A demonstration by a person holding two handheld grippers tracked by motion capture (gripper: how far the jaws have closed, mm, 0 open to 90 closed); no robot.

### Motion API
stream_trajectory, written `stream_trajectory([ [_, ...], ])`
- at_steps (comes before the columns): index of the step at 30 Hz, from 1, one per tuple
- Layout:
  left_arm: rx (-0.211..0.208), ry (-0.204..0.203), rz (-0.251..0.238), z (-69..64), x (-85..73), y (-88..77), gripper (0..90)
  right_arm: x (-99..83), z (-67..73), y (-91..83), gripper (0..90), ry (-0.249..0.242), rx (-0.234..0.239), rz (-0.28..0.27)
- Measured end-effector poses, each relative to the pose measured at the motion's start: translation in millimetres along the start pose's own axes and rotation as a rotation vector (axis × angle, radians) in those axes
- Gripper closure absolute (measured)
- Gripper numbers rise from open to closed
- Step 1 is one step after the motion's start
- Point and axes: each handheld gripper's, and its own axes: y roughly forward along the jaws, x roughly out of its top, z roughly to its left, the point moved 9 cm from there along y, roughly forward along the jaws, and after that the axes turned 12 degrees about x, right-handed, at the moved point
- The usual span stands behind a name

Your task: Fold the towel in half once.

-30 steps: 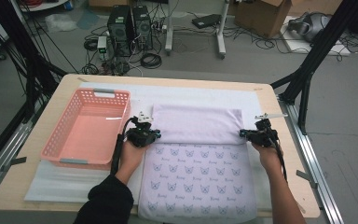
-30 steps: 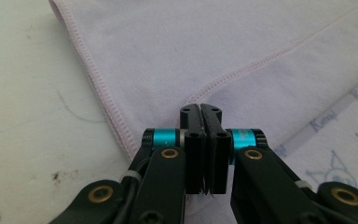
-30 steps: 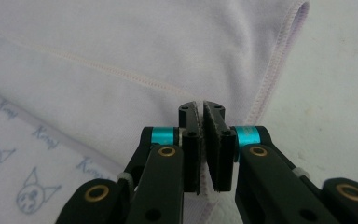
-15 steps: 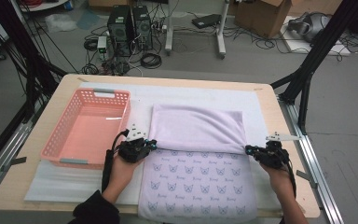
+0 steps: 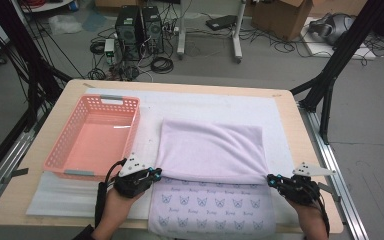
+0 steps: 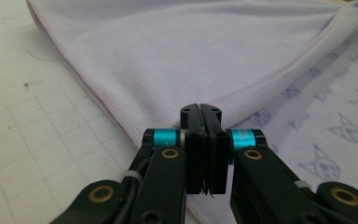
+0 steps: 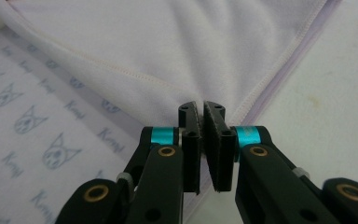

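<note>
Both grippers have drawn the towel's [image 5: 212, 150] far edge toward the person, doubling it over the printed half. Left gripper [image 5: 152, 174] and right gripper [image 5: 272, 179] each stay clamped on a corner, keeping the folded edge taut between them.

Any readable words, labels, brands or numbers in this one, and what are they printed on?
Script word beside each blue cat-face print on the pale lilac patterned cloth: starts with "K", the remaining letters too blurred to read for certain.
Cardboard box on the floor: no legible marking.
Pink perforated plastic basket: no text.
</note>
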Motion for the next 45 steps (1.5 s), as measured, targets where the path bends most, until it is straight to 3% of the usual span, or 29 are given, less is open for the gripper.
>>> stream_trajectory([
  [9, -0.028, 0.016, 0.002, -16.1, -16.7, -22.0, 87.9, -16.3, 17.9, -10.5, 85.1, -0.002, 0.010, 0.010],
  [13, -0.035, 0.043, 0.014, -21.5, -25.1, -29.3, 87.9, -23.4, 25.8, -12.0, 85.1, -0.008, 0.018, 0.013],
  [19, -0.033, 0.055, 0.022, -21.5, -36.7, -45.9, 89.5, -32.7, 34.5, -17.6, 85.2, -0.011, 0.028, 0.020],
  [22, -0.015, 0.051, 0.022, -17.7, -38.6, -45.7, 89.4, -37.1, 37.1, -17.2, 85.1, -0.017, 0.026, 0.034],
  [23, 0.003, 0.053, 0.019, -15.2, -37.7, -43.7, 87.4, -37.9, 36.6, -16.3, 84.8, -0.013, 0.024, 0.037],
  [25, 0.021, 0.027, 0.019, -12.4, -35.1, -38.4, 67.0, -37.0, 33.6, -14.8, 80.5, -0.012, 0.015, 0.033],
  [27, 0.027, 0.018, 0.012, -10.9, -32.7, -33.4, 59.3, -33.5, 30.6, -15.0, 68.2, 0.001, -0.001, 0.014],
  [32, -0.006, -0.002, 0.050, -18.0, -33.7, -16.9, 52.3, -17.9, 30.5, -18.9, 56.7, 0.033, 0.013, -0.063],
  [34, -0.008, 0.018, 0.072, -22.7, -36.2, -11.7, 53.9, -13.4, 35.0, -15.3, 55.6, 0.027, 0.038, -0.069],
  [36, 0.007, 0.028, 0.081, -24.1, -37.0, -8.5, 58.7, -13.3, 39.3, -6.9, 56.9, 0.001, 0.049, -0.041],
  [39, 0.052, 0.032, 0.084, -20.5, -36.5, -6.3, 73.1, -18.6, 43.7, 7.0, 66.2, -0.035, 0.038, 0.030],
  [41, 0.074, 0.046, 0.079, -19.5, -37.8, -6.6, 82.6, -23.6, 41.6, 10.4, 77.1, -0.052, 0.014, 0.069],
  [42, 0.080, 0.052, 0.076, -19.9, -38.4, -7.2, 86.2, -26.1, 40.9, 10.1, 84.4, -0.048, 0.015, 0.077],
  [45, 0.089, 0.048, 0.075, -21.4, -38.2, -8.7, 88.0, -29.9, 38.7, 4.6, 87.8, -0.037, 0.029, 0.064],
])
